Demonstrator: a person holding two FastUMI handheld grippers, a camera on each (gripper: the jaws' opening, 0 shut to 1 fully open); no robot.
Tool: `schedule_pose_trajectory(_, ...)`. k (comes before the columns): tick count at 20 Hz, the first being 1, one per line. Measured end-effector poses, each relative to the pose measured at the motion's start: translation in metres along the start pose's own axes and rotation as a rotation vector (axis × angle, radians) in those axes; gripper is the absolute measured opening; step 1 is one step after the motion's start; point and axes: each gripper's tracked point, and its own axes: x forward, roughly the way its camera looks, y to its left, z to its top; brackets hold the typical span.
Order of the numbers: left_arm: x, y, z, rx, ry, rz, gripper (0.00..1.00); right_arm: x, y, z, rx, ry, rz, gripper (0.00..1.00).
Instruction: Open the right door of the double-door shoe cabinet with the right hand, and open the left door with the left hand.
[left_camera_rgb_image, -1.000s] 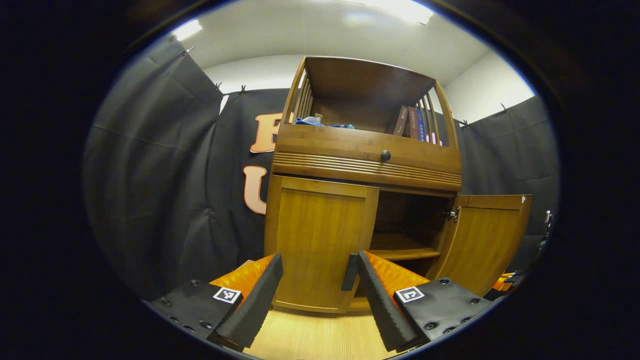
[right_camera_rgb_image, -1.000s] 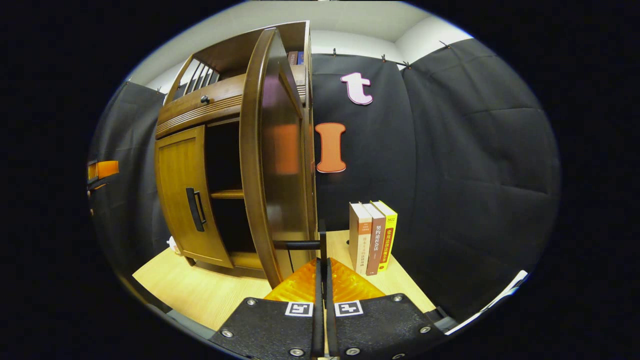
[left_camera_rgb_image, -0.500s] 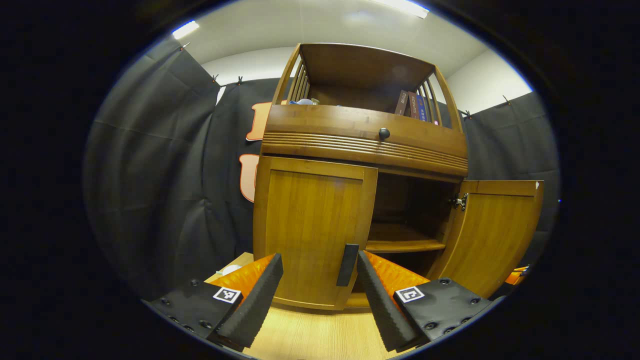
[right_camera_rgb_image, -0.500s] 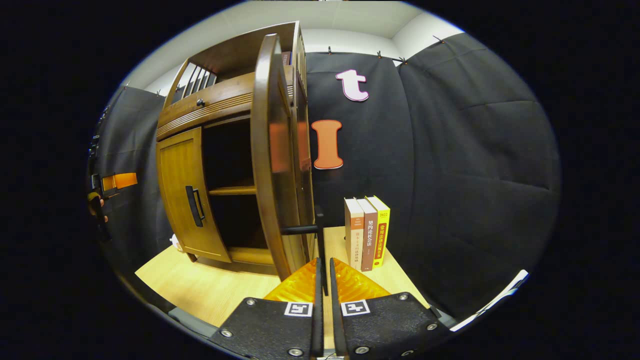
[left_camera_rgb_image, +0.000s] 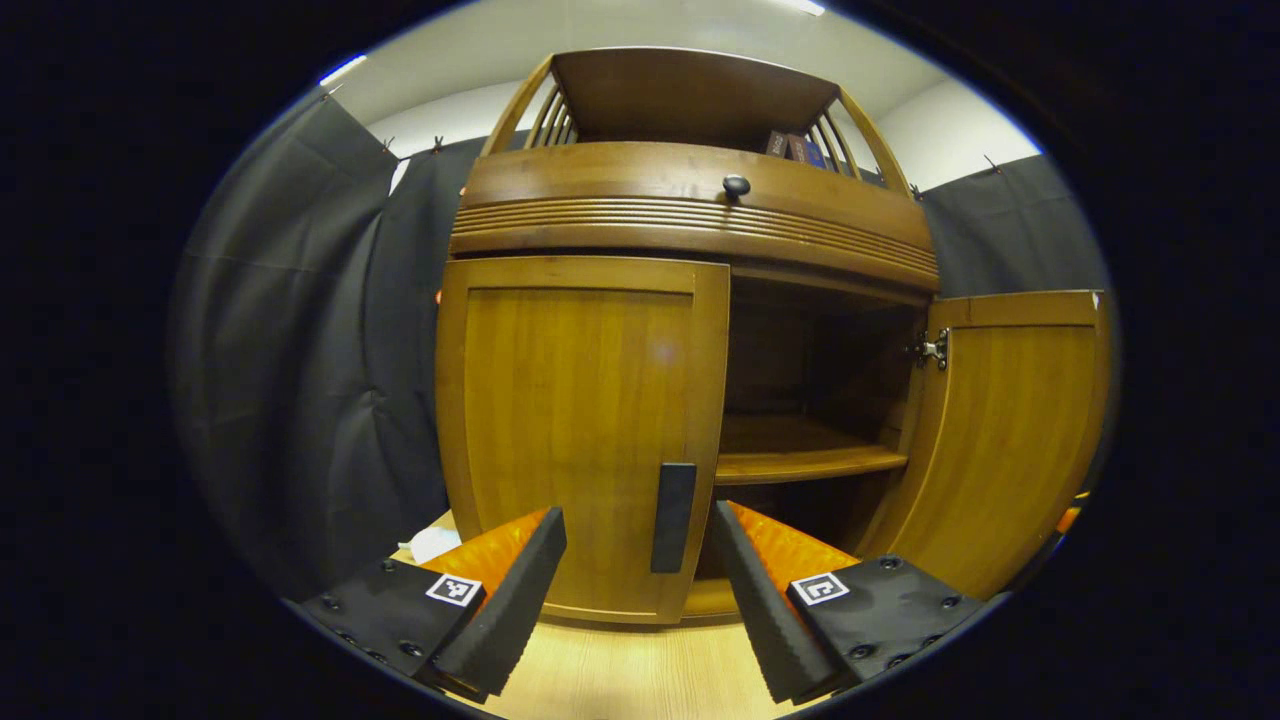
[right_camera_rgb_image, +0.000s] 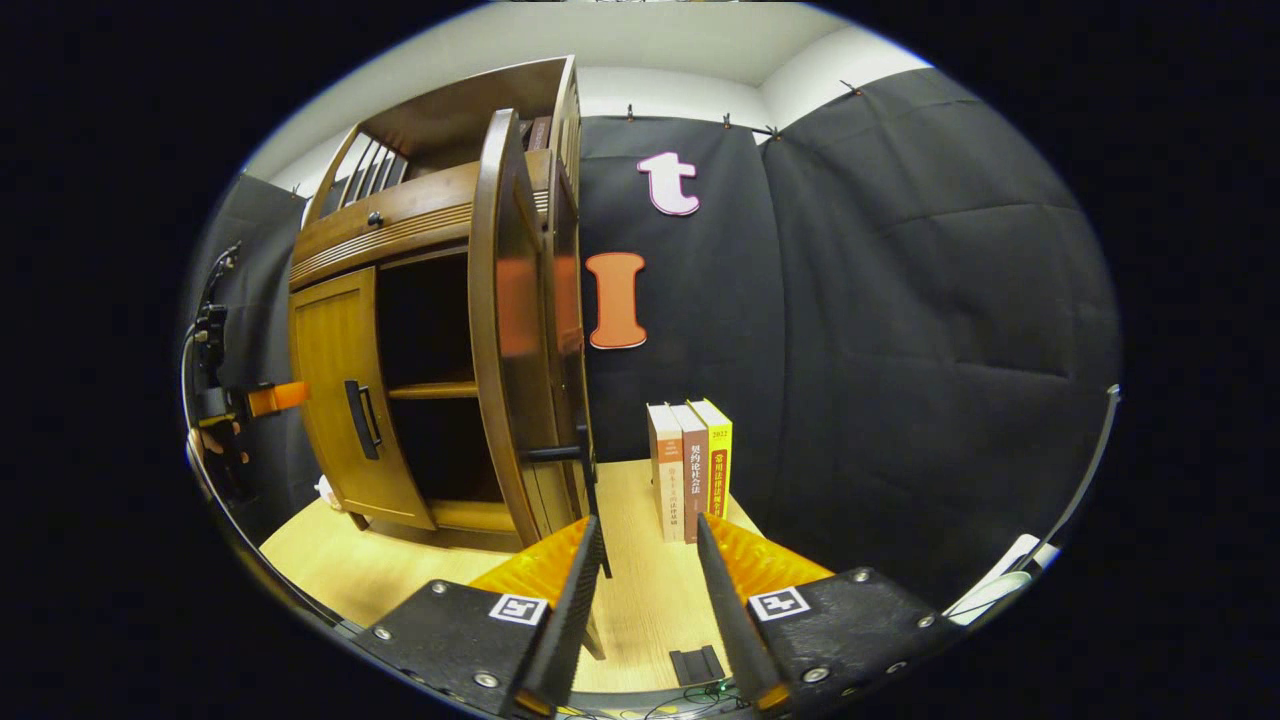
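Left gripper view, as I read it from my station: the left gripper (left_camera_rgb_image: 640, 590) has its fingers spread wide and grips nothing; they frame the lower front of the shoe cabinet (left_camera_rgb_image: 690, 230), which stands on a pale wooden floor (left_camera_rgb_image: 640, 680). Item one, the left door (left_camera_rgb_image: 580, 430), lies closed and flush, and its dark vertical handle (left_camera_rgb_image: 673, 516) sits between my two fingers but farther off, not touched. Item two, the right door (left_camera_rgb_image: 1005, 430), is swung open to the side, its metal hinge (left_camera_rgb_image: 933, 349) exposed, and the inner shelf (left_camera_rgb_image: 800, 462) is visible in the dark compartment. Item three, a ribbed drawer front with a round dark knob (left_camera_rgb_image: 736, 185), above the doors; on the open top rack, a few books (left_camera_rgb_image: 790, 147). Item four, something small and white (left_camera_rgb_image: 432, 543) on the floor at the cabinet's left foot; I cannot tell what it is. Right gripper view: the right gripper (right_camera_rgb_image: 645, 590) is likewise wide open and empty, close beside the outer edge of the opened right door (right_camera_rgb_image: 515, 330), whose handle (right_camera_rgb_image: 590, 480) stands just above my left finger, apart from it. Three upright books (right_camera_rgb_image: 690, 465) stand on the floor by the black cloth wall. The left door (right_camera_rgb_image: 345, 400) shows closed. At the far left edge, the other gripper and the hand (right_camera_rgb_image: 215, 440) holding it.
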Motion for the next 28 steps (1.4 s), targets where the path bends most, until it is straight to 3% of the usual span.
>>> schedule_pose_trajectory(2, 0.018, -0.002, -0.010, 0.023, -0.001, 0.002, 0.96, -0.002, -0.007, -0.001, 0.004, 0.000, -0.022, 0.79)
schedule_pose_trajectory(5, 0.044, -0.006, -0.031, 0.042, 0.004, 0.000, 0.96, -0.002, -0.012, 0.001, 0.007, -0.004, -0.044, 0.81)
schedule_pose_trajectory(7, 0.058, -0.008, -0.043, 0.062, 0.024, -0.003, 0.95, -0.002, -0.014, 0.002, 0.000, -0.006, -0.056, 0.99)
schedule_pose_trajectory(8, 0.064, -0.009, -0.050, 0.060, 0.036, -0.006, 0.95, -0.001, -0.015, 0.003, -0.003, -0.006, -0.059, 0.99)
schedule_pose_trajectory(9, 0.070, -0.010, -0.055, 0.053, 0.041, -0.009, 0.94, -0.001, -0.016, 0.003, -0.002, -0.006, -0.062, 0.92)
schedule_pose_trajectory(11, 0.083, -0.012, -0.061, 0.032, 0.028, -0.020, 0.95, 0.000, -0.018, 0.004, -0.001, -0.007, -0.070, 0.92)
schedule_pose_trajectory(13, 0.092, -0.010, -0.070, 0.035, 0.031, -0.017, 0.95, 0.003, -0.022, 0.005, -0.001, -0.010, -0.086, 0.99)
schedule_pose_trajectory(14, 0.096, -0.010, -0.074, 0.035, 0.039, -0.017, 0.94, 0.004, -0.024, 0.005, 0.000, -0.011, -0.093, 0.93)
schedule_pose_trajectory(20, 0.115, -0.005, -0.084, 0.008, 0.054, -0.010, 0.94, 0.013, -0.031, 0.009, 0.007, -0.015, -0.118, 0.99)
schedule_pose_trajectory(22, 0.118, -0.011, -0.084, 0.003, 0.050, -0.038, 0.89, 0.015, -0.030, 0.011, 0.010, -0.018, -0.122, 0.99)
schedule_pose_trajectory(28, 0.121, -0.026, -0.085, 0.030, 0.064, -0.063, 0.47, 0.017, -0.027, 0.014, 0.008, -0.024, -0.130, 0.99)
